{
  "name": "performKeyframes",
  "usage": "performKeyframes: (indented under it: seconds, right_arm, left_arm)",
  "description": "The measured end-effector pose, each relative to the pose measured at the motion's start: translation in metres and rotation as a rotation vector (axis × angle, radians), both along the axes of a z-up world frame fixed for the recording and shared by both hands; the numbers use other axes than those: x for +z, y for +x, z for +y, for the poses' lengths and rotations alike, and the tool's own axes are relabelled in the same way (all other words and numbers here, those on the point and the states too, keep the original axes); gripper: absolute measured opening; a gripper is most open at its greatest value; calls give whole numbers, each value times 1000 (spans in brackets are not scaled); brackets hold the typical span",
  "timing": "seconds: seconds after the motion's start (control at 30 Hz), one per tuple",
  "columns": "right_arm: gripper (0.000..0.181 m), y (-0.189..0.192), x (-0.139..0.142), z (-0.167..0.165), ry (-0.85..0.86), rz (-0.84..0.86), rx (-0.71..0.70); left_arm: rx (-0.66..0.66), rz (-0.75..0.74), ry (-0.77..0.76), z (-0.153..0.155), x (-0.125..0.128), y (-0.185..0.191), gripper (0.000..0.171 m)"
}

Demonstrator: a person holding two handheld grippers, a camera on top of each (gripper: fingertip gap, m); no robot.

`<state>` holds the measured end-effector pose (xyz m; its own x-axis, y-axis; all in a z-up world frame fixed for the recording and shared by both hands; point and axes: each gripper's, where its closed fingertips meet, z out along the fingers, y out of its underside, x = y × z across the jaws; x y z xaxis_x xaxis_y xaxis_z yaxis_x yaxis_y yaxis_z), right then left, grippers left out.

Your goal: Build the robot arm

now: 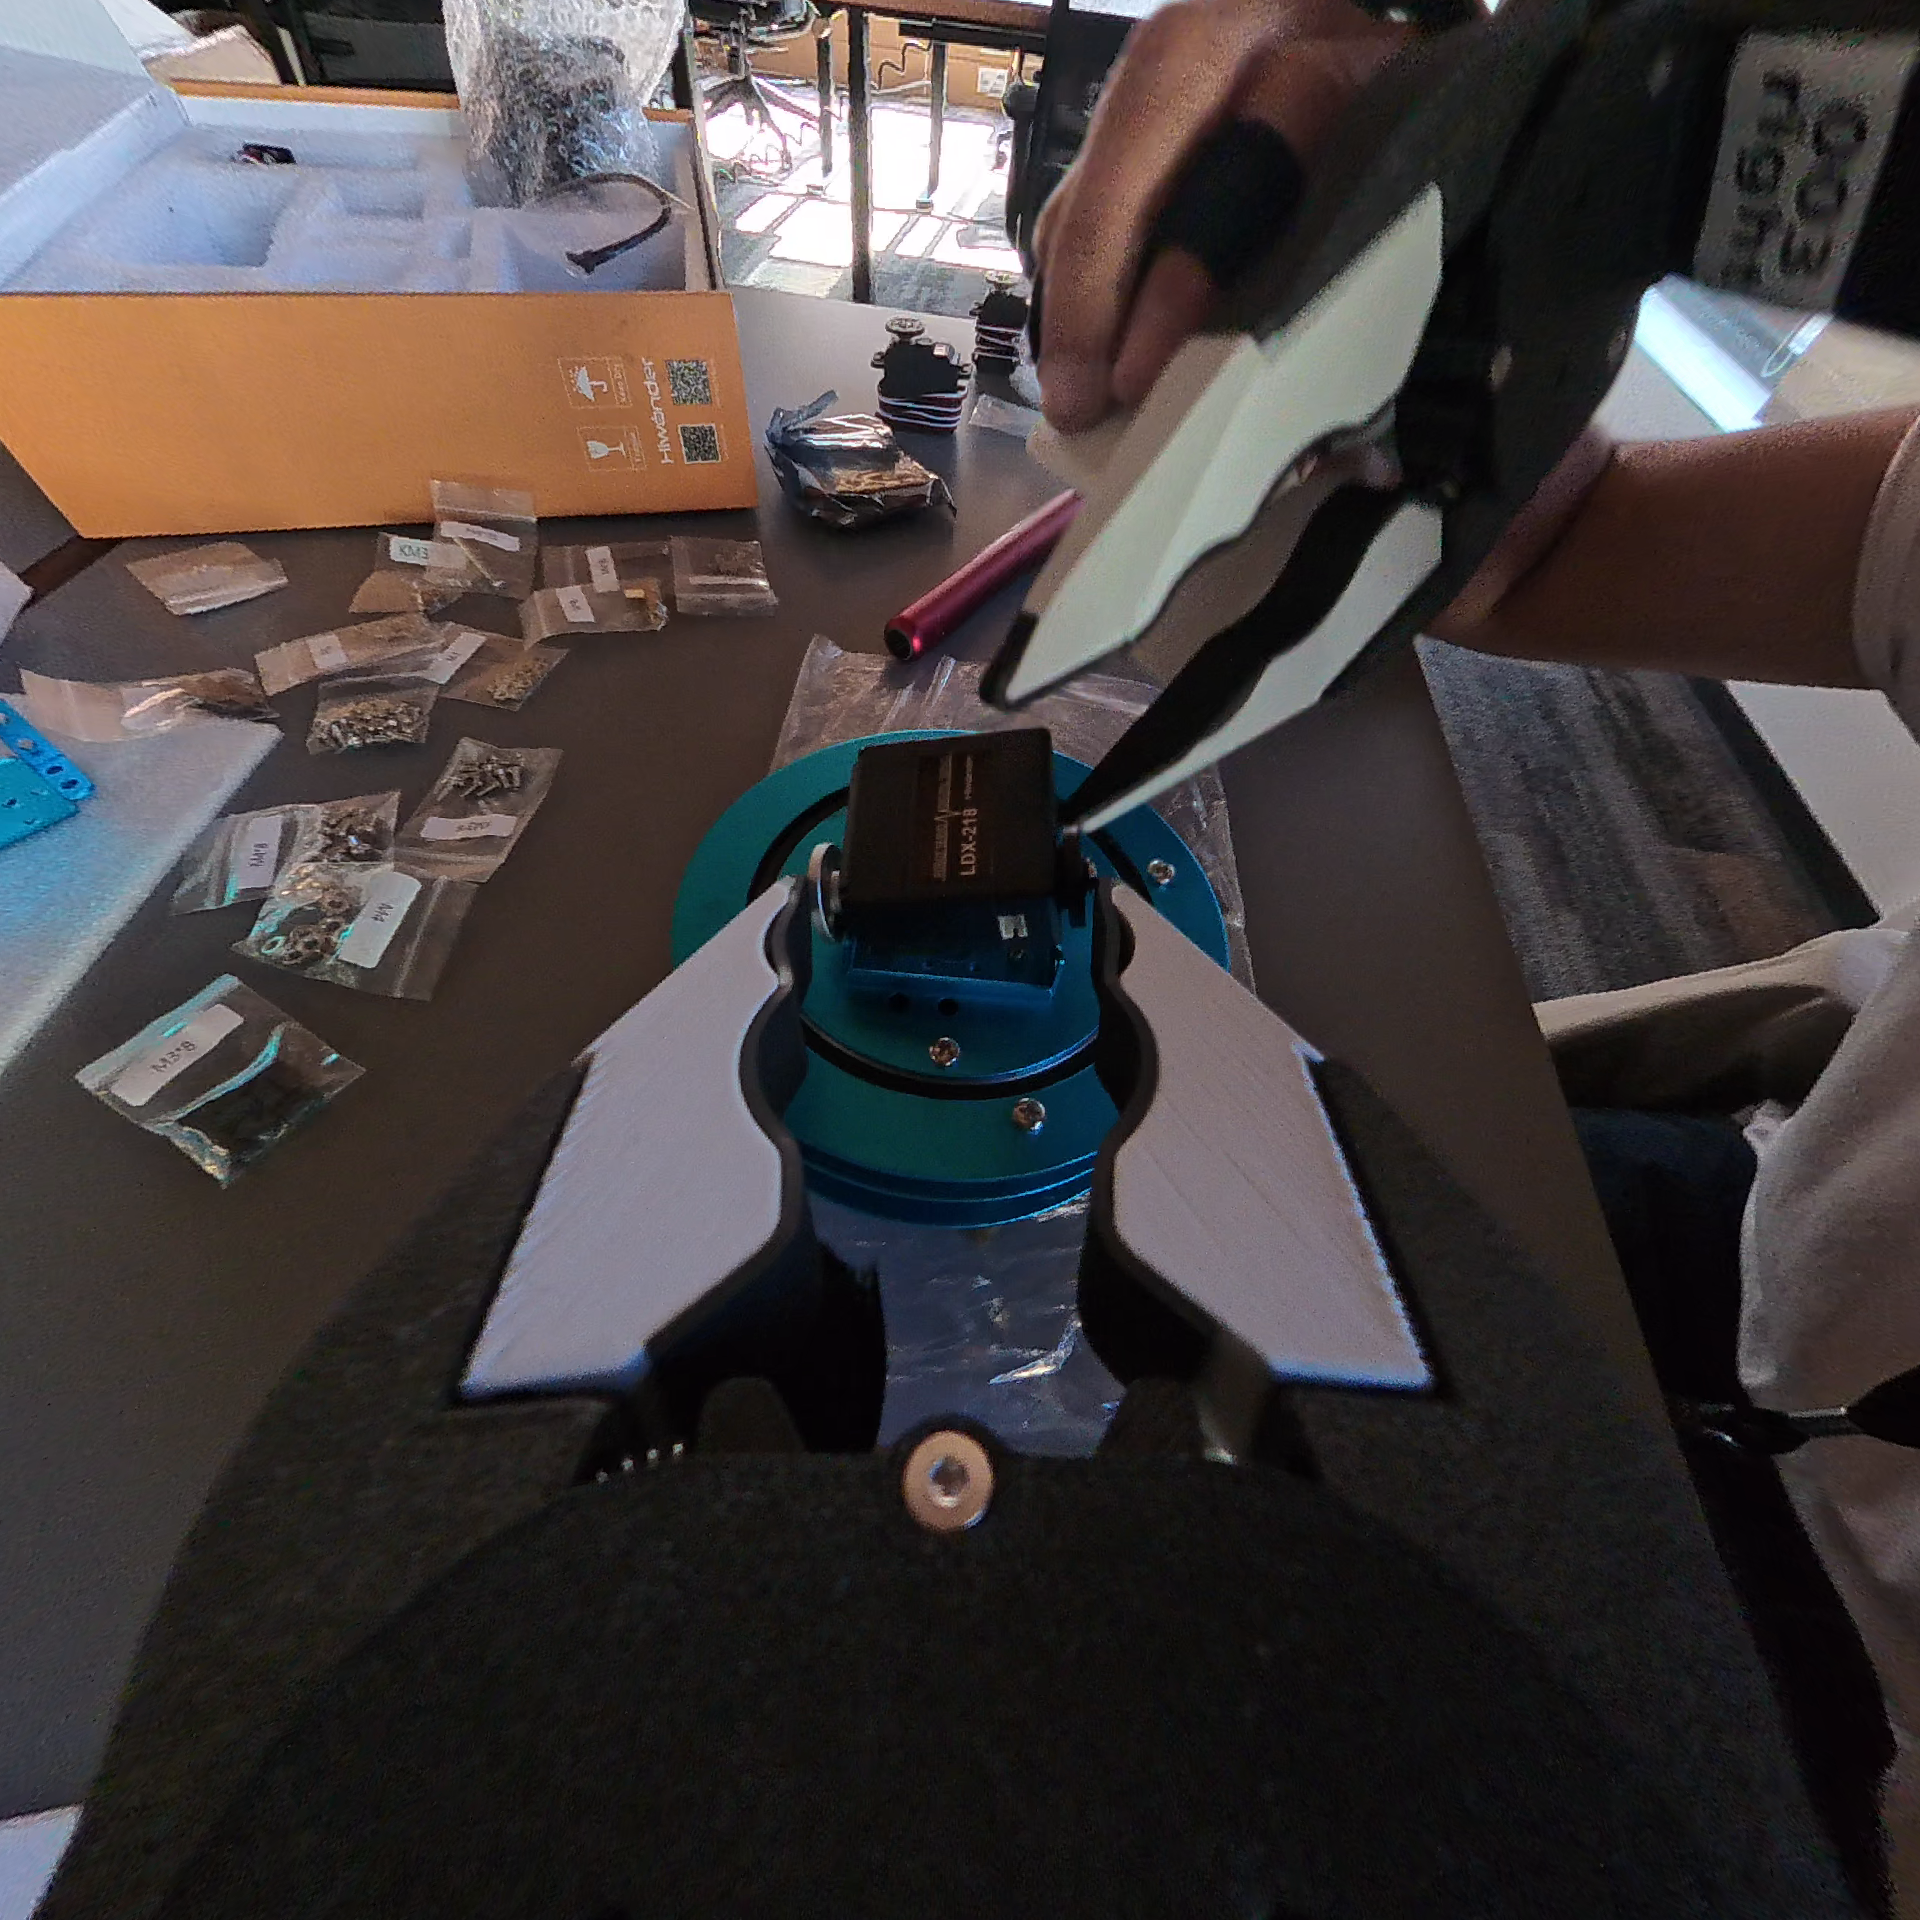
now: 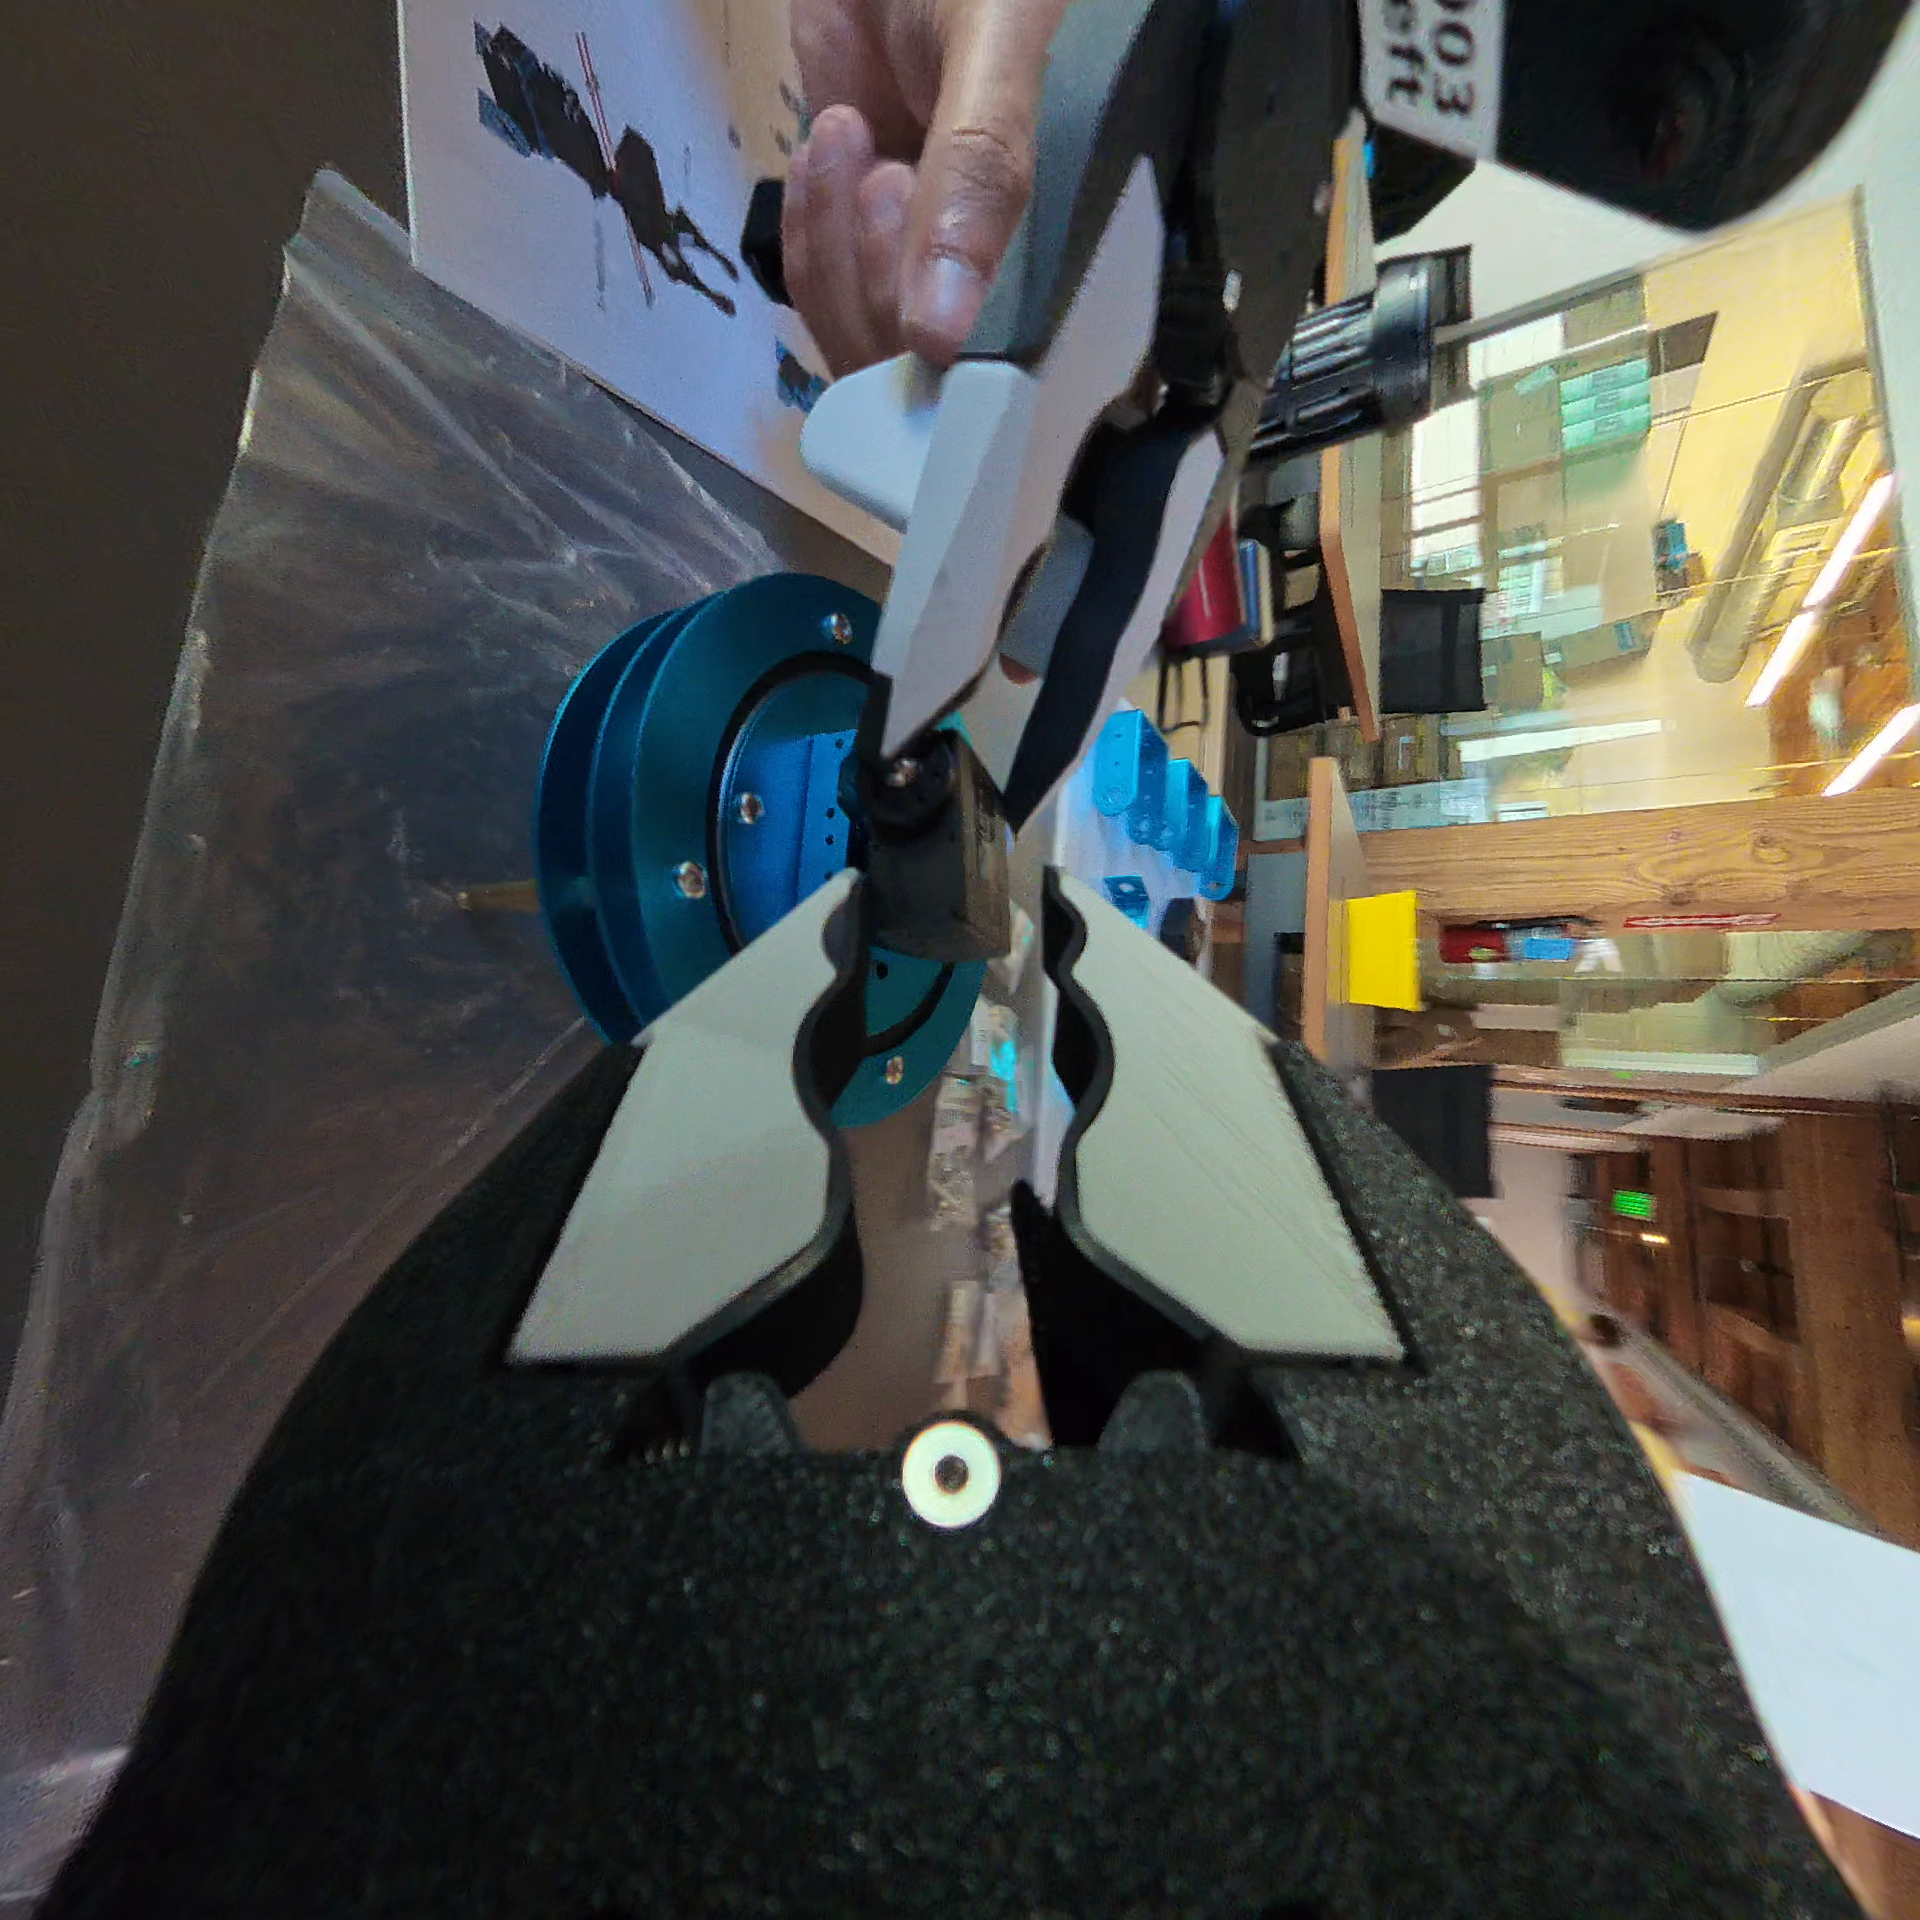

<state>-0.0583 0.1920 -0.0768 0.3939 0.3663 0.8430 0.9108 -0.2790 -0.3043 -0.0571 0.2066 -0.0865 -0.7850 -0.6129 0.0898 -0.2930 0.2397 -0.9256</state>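
A black servo (image 1: 951,821) sits in a blue bracket (image 1: 951,971) on top of a round teal base (image 1: 935,1132), which lies on a clear plastic bag (image 1: 966,1340) on the dark table. My left gripper (image 1: 945,894) is shut on the servo, one fingertip on each of its axle ends. It also shows in the right wrist view (image 2: 951,774), coming in from above. My right gripper (image 2: 951,883) is open, its tips either side of the servo's (image 2: 940,883) end. In the left wrist view it (image 1: 1034,753) comes from the upper right, its lower tip touching the servo's right side.
Several small bags of screws (image 1: 343,831) lie left of the base. An open orange box (image 1: 374,405) stands behind them. A magenta tube (image 1: 977,587), two more servos (image 1: 925,379) and a dark packet (image 1: 857,468) lie farther back. Blue brackets (image 2: 1164,790) and a printed sheet (image 2: 623,208) lie nearby. Left and right tips are no more than a few centimetres apart.
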Motion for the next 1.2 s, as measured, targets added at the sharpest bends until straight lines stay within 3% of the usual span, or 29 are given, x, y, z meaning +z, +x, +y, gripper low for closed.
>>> performKeyframes:
  seconds: [0.2, 0.37, 0.63, 0.8, 0.93, 1.2]
  right_arm:
    - [44, 6, 3, -6, -133, 577, 32]
    - [38, 3, -4, 1, -217, 877, 78]
    - [34, 6, -8, 10, -207, 935, 63]
    - [48, 10, -16, 7, -253, 933, 27]
    - [40, 10, -14, 10, -247, 974, 49]
    - [40, 10, -16, 9, -274, 981, 37]
  left_arm:
    - [0, -52, 69, 0, -1, -1, 53]
    - [-4, -64, 84, 1, -1, -2, 53]
    - [-4, -67, 97, 1, -1, -1, 53]
    - [-4, -128, 131, -1, 0, -1, 53]
    - [-5, -143, 172, 0, -3, -2, 53]
    - [-3, -142, 164, 0, -4, -2, 54]
